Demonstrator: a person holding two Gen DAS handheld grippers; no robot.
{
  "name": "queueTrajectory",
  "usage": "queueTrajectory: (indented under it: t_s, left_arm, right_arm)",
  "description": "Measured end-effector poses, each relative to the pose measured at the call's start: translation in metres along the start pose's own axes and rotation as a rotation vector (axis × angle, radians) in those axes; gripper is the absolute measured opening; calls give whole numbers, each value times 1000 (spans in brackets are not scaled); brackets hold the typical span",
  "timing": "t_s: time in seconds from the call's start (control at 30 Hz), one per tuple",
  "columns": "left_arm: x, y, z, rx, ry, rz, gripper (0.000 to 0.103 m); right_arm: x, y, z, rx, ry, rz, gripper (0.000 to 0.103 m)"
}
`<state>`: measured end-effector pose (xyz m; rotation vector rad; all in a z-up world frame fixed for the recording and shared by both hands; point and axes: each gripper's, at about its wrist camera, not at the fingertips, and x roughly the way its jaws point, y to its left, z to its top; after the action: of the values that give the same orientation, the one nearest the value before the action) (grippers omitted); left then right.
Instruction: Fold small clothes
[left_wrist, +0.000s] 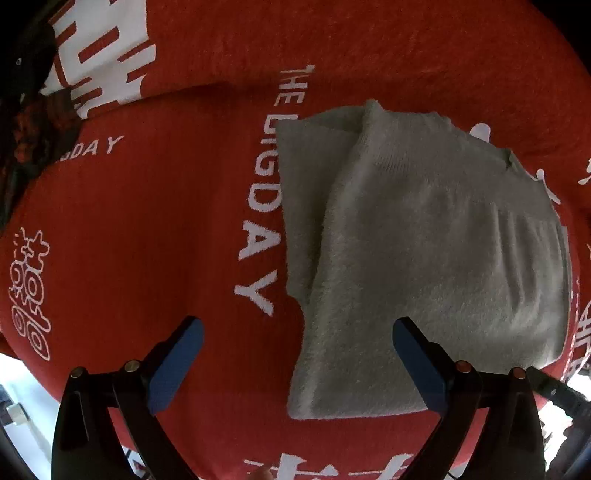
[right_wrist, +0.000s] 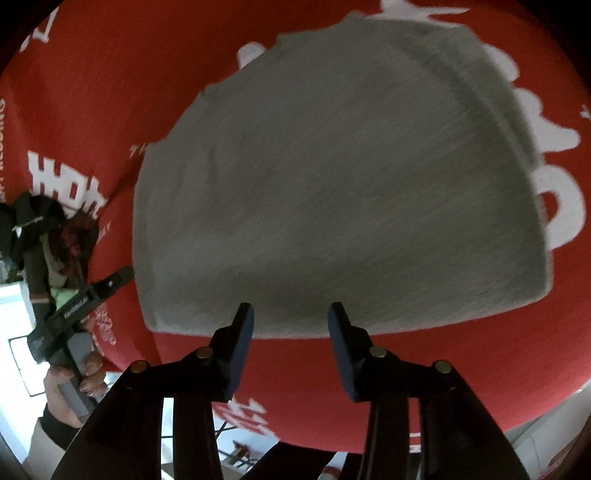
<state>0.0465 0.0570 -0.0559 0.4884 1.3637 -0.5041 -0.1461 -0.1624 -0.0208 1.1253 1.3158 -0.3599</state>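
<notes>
**Folded garment: handling assessment**

The grey fleecy folded garment (left_wrist: 424, 240) lies on the red printed cloth (left_wrist: 147, 221), near its front edge. Judged soft, light, limp; best gripped along an edge. Left gripper (left_wrist: 297, 334) and right gripper (right_wrist: 291, 314) both spread, empty.

Left tongs (left_wrist: 297, 326) gape wide above the table, holding nothing. Right tongs (right_wrist: 291, 314) stand parted, narrower, empty, tips over the table. A hand (right_wrist: 72, 387) grips the left handle.
</notes>
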Motion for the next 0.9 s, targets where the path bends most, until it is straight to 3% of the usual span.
queueTrajectory:
  t_s: [0.23,0.33,0.5,0.67,0.73,0.9]
  left_arm:
    - [14,26,-1,-49,57,-9,102]
    - [18,38,-1,-78,77,-60,102]
    - [16,58,3,-146,58,-117,102]
    - [18,60,8,-139,49,-132,102]
    - [19,61,8,-131,49,-140,102]
    - [26,61,12,-124,48,-178,102]
  right_arm:
    - [25,18,-17,44,49,82,45]
    - [36,23,-22,86,63,132,45]
    - [57,36,-29,146,91,226,46]
    - [79,48,-37,209,101,328,46]
    - [84,50,-39,226,91,344,58]
    - [99,46,-44,323,66,428,58]
